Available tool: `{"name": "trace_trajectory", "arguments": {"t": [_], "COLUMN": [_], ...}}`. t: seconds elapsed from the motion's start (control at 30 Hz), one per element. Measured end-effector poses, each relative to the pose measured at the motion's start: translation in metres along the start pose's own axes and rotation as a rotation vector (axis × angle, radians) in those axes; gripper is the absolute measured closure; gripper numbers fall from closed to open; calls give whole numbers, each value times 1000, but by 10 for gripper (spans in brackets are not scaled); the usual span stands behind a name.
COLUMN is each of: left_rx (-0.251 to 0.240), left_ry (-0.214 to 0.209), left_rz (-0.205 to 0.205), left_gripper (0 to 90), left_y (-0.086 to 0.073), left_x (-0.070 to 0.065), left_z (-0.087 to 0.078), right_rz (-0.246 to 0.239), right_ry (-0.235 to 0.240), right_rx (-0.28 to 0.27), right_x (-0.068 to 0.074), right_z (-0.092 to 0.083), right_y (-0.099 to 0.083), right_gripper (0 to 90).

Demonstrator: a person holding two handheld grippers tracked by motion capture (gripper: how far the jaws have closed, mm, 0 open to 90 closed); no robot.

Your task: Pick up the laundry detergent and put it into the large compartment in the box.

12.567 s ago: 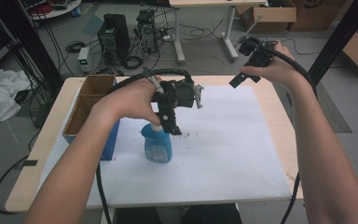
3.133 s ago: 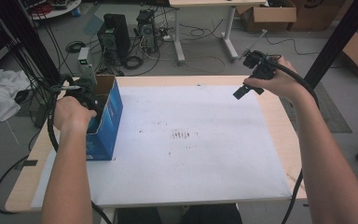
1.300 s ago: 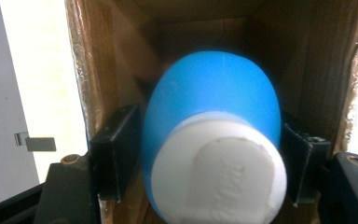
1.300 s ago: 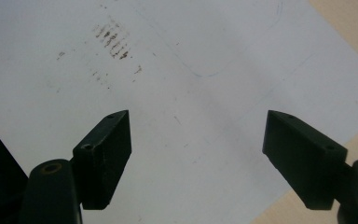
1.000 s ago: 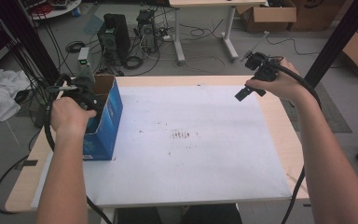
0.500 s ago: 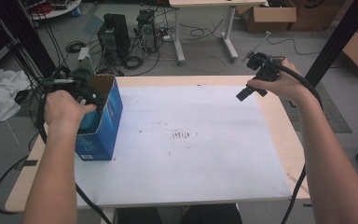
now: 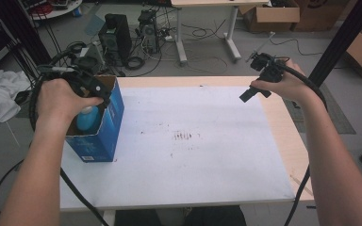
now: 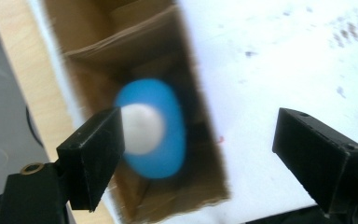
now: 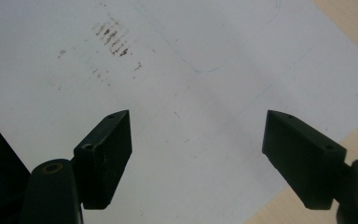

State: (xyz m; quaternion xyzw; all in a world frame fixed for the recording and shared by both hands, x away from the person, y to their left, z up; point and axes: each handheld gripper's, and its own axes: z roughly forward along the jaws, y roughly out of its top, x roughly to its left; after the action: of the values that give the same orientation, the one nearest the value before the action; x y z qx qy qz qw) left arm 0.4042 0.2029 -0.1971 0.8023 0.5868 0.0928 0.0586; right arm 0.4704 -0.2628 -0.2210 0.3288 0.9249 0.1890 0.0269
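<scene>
High view: left claw (image 7: 92,84) hangs over the open top of the blue cardboard box (image 7: 104,127) at the worktop's (image 7: 207,155) left edge. The light-blue plastic bottle with white cap (image 7: 87,117) stands inside that box. Right claw (image 7: 254,89) is held up over the far right corner, nothing in it. Risk as I judge it: the box sits right at the worktop edge, so a bump from the left hand or its trailing cable could shove it off.

Left gripper view: jaws have just been opening and stand spread, released, bottle (image 8: 154,128) below them inside the box (image 8: 121,51), not pinched. Left jaw overlaps the cap in the picture; contact cannot be told, frame blurred. If the jaw drags the cap on the way up, the bottle could tip against the box wall.

Right gripper view: right claw (image 9: 196,158) spread wide, empty, over the white sheet (image 9: 205,93) with brown marks. Little hazard here.
</scene>
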Motion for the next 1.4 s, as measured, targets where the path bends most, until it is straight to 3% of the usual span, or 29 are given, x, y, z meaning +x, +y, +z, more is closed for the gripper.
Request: {"name": "trace_trajectory", "arguments": {"t": [0.23, 0.5, 0.73, 0.93, 1.2, 1.4], "left_rx": [-20, -45, -22, -34, -19, -12], "left_ry": [-36, -94, -113, -132, -158, -176], "left_rz": [199, 397, 546, 688, 767, 797], "left_gripper": [166, 163, 162, 160, 158, 158], "left_y": [7, 10, 8, 5, 3, 4], "left_x": [-45, -95, -132, -159, -178, -189], "left_z": [2, 6, 15, 20, 26, 29], "right_rz": [3, 1, 6, 6, 4, -2], "right_ry": [-7, -15, -20, -24, -26, -25], "right_rx": [13, 18, 26, 26, 32, 38], "right_x": [4, 7, 8, 8, 9, 10], "right_z": [-1, -4, -5, -7, -8, -7], "right_y": [1, 0, 0, -1, 0, 1], "right_gripper": [239, 241, 240, 239, 241, 241]}}
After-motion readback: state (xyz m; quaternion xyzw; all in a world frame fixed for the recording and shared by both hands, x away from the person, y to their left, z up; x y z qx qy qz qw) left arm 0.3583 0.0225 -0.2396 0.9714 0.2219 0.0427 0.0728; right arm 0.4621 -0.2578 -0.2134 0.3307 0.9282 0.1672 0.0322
